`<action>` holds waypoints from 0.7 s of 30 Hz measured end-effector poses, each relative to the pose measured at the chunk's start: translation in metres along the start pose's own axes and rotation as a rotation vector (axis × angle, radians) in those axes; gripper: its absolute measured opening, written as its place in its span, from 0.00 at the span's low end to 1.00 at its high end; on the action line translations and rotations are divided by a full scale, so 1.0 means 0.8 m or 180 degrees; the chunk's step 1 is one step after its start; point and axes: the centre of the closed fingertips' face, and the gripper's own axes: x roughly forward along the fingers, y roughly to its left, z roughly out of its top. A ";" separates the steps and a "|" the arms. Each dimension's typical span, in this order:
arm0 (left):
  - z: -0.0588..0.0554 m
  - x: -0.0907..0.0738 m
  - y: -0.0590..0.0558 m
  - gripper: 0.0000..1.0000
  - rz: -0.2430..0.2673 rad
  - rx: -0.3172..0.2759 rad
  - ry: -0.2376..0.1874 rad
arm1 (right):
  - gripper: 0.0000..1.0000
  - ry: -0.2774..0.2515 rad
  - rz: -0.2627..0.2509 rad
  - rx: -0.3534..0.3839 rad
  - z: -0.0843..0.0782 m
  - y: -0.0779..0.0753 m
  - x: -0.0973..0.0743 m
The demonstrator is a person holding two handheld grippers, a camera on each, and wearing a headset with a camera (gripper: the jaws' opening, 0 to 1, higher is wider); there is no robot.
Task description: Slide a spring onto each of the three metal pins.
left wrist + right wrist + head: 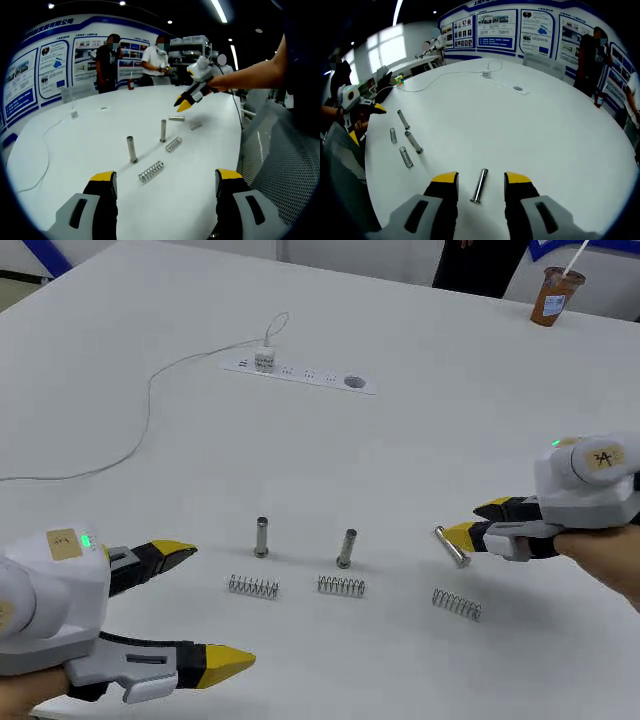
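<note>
Two metal pins stand upright on the white table: one point(261, 537) point(131, 149) point(403, 119) and another point(346, 548) point(163, 130) point(413, 141). A third pin point(451, 546) point(176, 118) point(479, 185) lies on its side. My right gripper point(465, 522) point(481, 177) point(182, 102) is open, its jaws either side of that lying pin with gaps. Three springs lie flat in front of the pins: the left spring point(253, 587) point(151, 171), the middle spring point(341, 586) point(173, 144) and the right spring point(456, 604). My left gripper point(215, 608) point(165, 182) is open and empty, left of the row.
A white power strip point(300, 372) with a plug and a trailing cable point(150, 390) lies farther back on the table point(420, 450). A brown drink cup point(555, 295) with a straw stands at the far right. People stand beyond the table point(155, 60).
</note>
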 end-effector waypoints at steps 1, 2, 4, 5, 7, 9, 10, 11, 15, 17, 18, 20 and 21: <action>0.000 0.000 0.000 0.82 -0.0001 -0.0002 0.0000 | 0.37 0.0017 -0.0007 -0.0002 -0.001 -0.001 0.001; 0.000 0.000 0.000 0.82 -0.0001 -0.0001 0.0001 | 0.36 0.0051 -0.0017 0.0000 -0.002 -0.002 0.002; 0.000 0.000 0.000 0.82 0.0000 -0.0003 0.0000 | 0.35 0.0103 -0.0019 0.0019 -0.004 -0.003 0.005; 0.000 0.000 0.000 0.82 0.0001 -0.0005 -0.0001 | 0.35 0.0122 -0.0025 0.0023 -0.005 -0.003 0.006; 0.000 0.000 0.000 0.82 0.0001 -0.0006 -0.0001 | 0.32 0.0183 -0.0056 0.0027 -0.007 -0.005 0.008; 0.000 0.000 -0.001 0.82 0.0001 -0.0007 0.0000 | 0.31 0.0231 -0.0055 0.0059 -0.008 -0.006 0.011; 0.000 0.000 -0.001 0.82 0.0001 -0.0006 0.0002 | 0.30 0.0269 -0.0061 0.0057 -0.010 -0.006 0.012; 0.000 0.000 -0.001 0.82 0.0001 -0.0007 0.0002 | 0.30 0.0275 -0.0066 0.0045 -0.009 -0.006 0.014; -0.001 0.000 -0.001 0.81 0.0004 -0.0012 0.0001 | 0.27 0.0358 -0.0076 0.0065 -0.011 -0.006 0.019; -0.002 -0.001 -0.001 0.81 0.0006 -0.0015 0.0003 | 0.26 0.0395 -0.0072 0.0064 -0.011 -0.004 0.022; -0.002 -0.001 -0.001 0.81 0.0008 -0.0016 0.0004 | 0.26 0.0414 -0.0069 0.0068 -0.012 -0.004 0.024; -0.002 -0.001 -0.001 0.81 0.0007 -0.0018 0.0009 | 0.25 0.0458 -0.0061 0.0076 -0.013 -0.002 0.027; -0.002 0.000 -0.001 0.81 0.0006 -0.0021 0.0008 | 0.25 0.0473 -0.0060 0.0079 -0.014 -0.002 0.028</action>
